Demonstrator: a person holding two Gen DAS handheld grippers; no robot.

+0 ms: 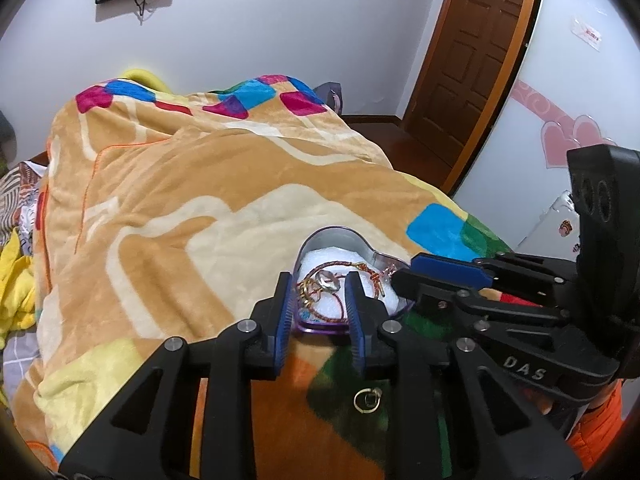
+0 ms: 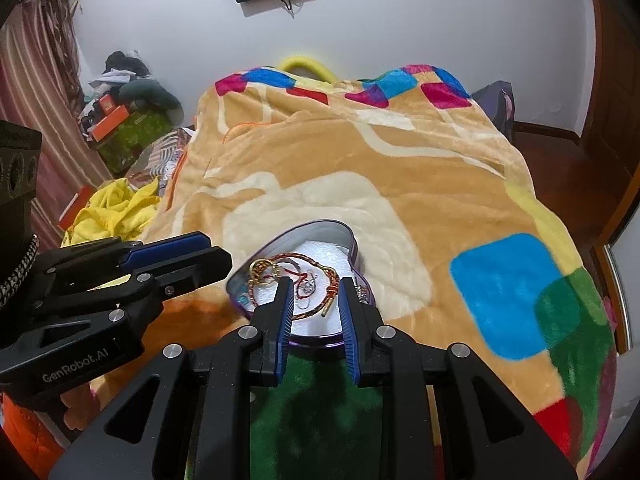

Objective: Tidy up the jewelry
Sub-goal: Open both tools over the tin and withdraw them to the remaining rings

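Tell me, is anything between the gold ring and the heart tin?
Nothing visible. The gold ring lies on the blanket near the open heart-shaped tin, with only bare blanket between them. The left gripper hangs above that gap.

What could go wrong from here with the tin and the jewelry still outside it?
1. The gold ring lies alone on the dark green patch of the plush blanket, below the left tongs; it may sink into the pile or be missed.
2. The heart-shaped tin sits on soft bedding and may tip if nudged.
3. The braided cords look tangled, so lifting one may drag the others out.
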